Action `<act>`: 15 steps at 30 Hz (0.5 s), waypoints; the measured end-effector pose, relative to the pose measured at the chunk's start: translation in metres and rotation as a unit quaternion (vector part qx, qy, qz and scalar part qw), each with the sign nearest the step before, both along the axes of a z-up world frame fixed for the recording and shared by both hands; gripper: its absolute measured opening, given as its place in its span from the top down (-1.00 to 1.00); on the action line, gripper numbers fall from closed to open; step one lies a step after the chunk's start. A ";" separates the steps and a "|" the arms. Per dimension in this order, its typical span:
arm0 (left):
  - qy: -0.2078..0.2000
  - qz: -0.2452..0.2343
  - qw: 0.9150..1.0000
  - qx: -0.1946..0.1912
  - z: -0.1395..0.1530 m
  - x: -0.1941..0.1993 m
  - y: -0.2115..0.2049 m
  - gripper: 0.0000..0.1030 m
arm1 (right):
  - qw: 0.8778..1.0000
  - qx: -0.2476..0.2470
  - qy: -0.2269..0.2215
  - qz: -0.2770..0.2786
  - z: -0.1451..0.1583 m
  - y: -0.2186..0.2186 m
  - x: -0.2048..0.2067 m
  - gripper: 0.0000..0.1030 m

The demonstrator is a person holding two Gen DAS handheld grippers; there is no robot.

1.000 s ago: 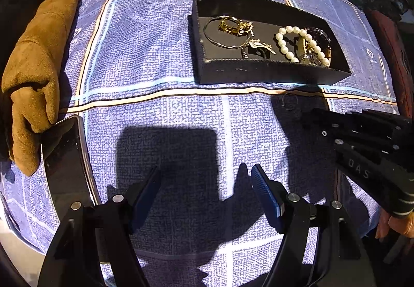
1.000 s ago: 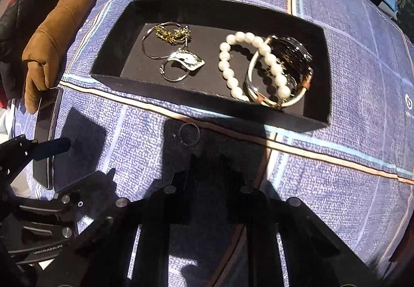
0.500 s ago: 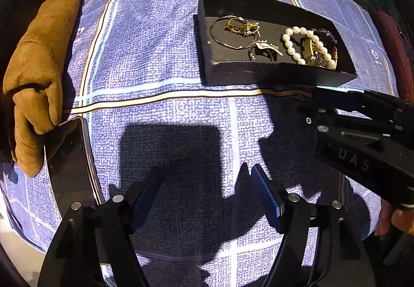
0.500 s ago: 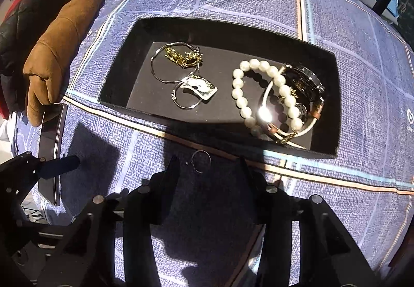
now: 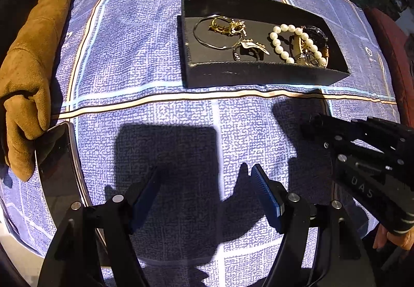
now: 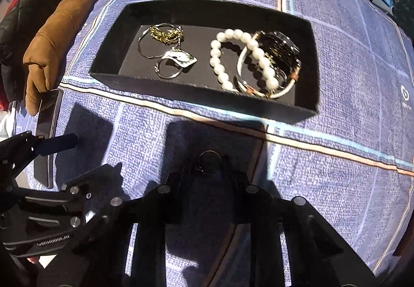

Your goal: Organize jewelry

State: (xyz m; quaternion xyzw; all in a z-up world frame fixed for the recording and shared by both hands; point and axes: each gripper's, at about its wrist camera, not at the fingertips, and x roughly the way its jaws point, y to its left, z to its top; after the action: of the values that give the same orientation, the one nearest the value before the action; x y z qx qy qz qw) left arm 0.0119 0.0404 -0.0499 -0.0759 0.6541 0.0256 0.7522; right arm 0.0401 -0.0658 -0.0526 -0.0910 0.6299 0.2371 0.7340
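Bare tabletop (image 5: 145,59) lies open in the middle, between the near edge and the black tray (image 5: 258,77) that stands far right, its walls barring a low approach. A phone (image 5: 55,165) and a brown glove (image 5: 28,74) crowd the left edge. The right claw (image 5: 308,126) blocks the near right, just before the tray.

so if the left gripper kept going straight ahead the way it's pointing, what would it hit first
Mostly bare tablecloth lies ahead of the open left gripper. Farther on, probably the near wall of the black tray, though depth is hard to judge.
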 end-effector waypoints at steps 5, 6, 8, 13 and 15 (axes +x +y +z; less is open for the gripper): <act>-0.005 -0.021 1.000 -0.001 -0.003 0.014 -0.022 -0.31 | 1.000 0.002 0.007 -0.013 0.002 -0.019 -0.012 0.56; -0.005 -0.024 1.000 -0.002 -0.005 0.019 -0.027 -0.21 | 1.000 0.004 0.007 -0.014 0.003 -0.021 -0.013 0.56; -0.003 -0.032 0.999 -0.006 -0.008 0.028 -0.033 0.10 | 1.000 0.007 0.006 -0.011 0.005 -0.022 -0.016 0.56; -0.004 -0.038 0.999 -0.008 -0.012 0.045 -0.045 0.75 | 1.000 0.015 0.000 -0.003 0.014 -0.024 -0.020 0.56; -0.005 -0.037 0.999 -0.008 -0.010 0.044 -0.044 0.77 | 1.000 0.015 0.000 -0.001 0.015 -0.021 -0.019 0.56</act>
State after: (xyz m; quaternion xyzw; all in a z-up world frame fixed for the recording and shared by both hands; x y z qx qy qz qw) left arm 0.0555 -0.0038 -0.0600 -0.0575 0.6526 -0.0077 0.7555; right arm 0.0210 -0.0865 -0.0377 -0.0791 0.6264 0.2461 0.7354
